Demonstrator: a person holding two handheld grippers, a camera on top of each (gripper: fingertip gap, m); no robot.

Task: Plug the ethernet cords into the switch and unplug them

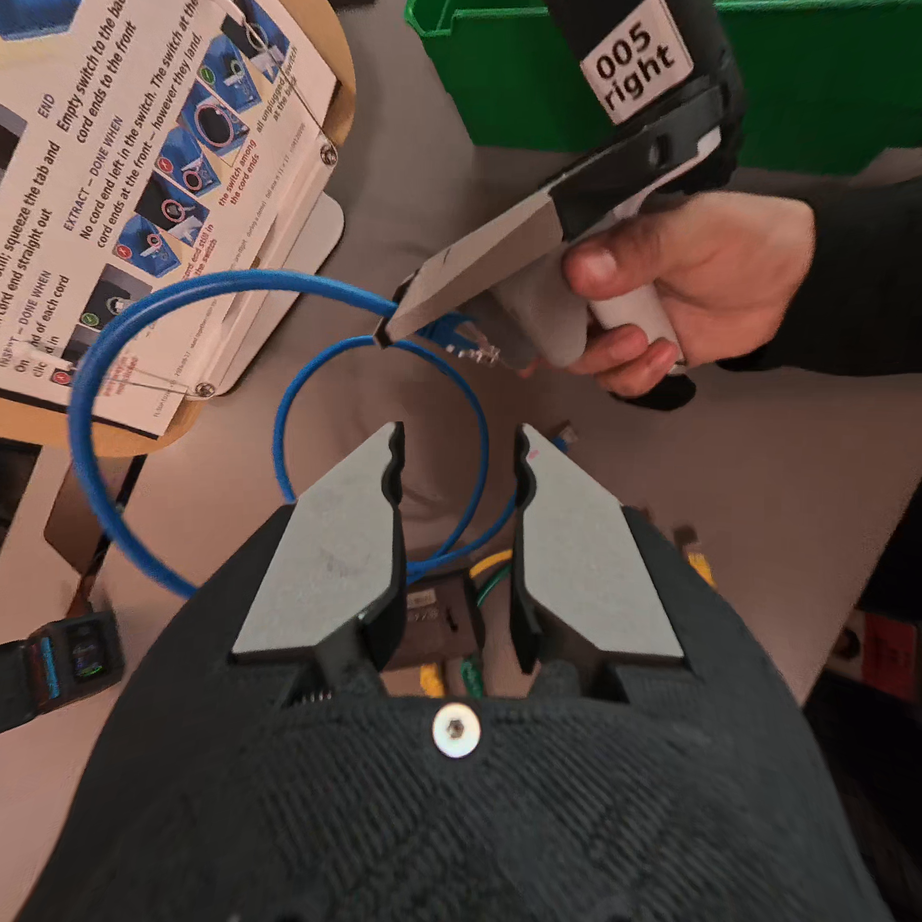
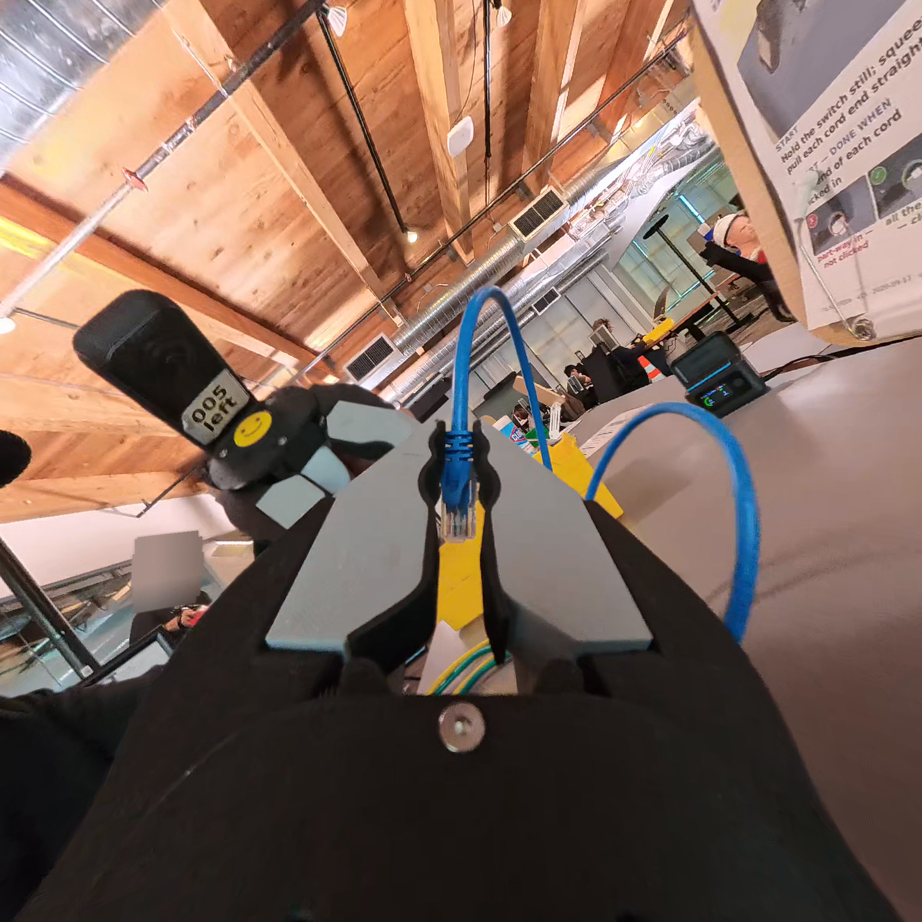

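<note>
Printed labels & a sheet, wording not given.
White tag on right tongs [image 1: 386, 337], tag on left tongs [image 2: 344, 451]; instruction sheet [image 1: 149, 164] w/ printed text on board.

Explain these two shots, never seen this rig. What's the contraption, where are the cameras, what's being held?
There is no robot here. A person carries a hand-held gripper in each hand, and each one has a wide-angle camera looking forward along its two grey fingers.

The left wrist view belongs to the left hand-held gripper. Its jaws are open and hold nothing. Beneath it sits a dark box, probably the switch, with yellow and green cords beside it. Across the grey table, the person's hand squeezes the other tool's trigger.

The right wrist view belongs to the right hand-held gripper, tilted up toward the ceiling. It is shut on the blue ethernet cord, just behind its clear plug, and the cable loops away over the table.

Also visible: a printed instruction sheet on a board, and a green bin.
</note>
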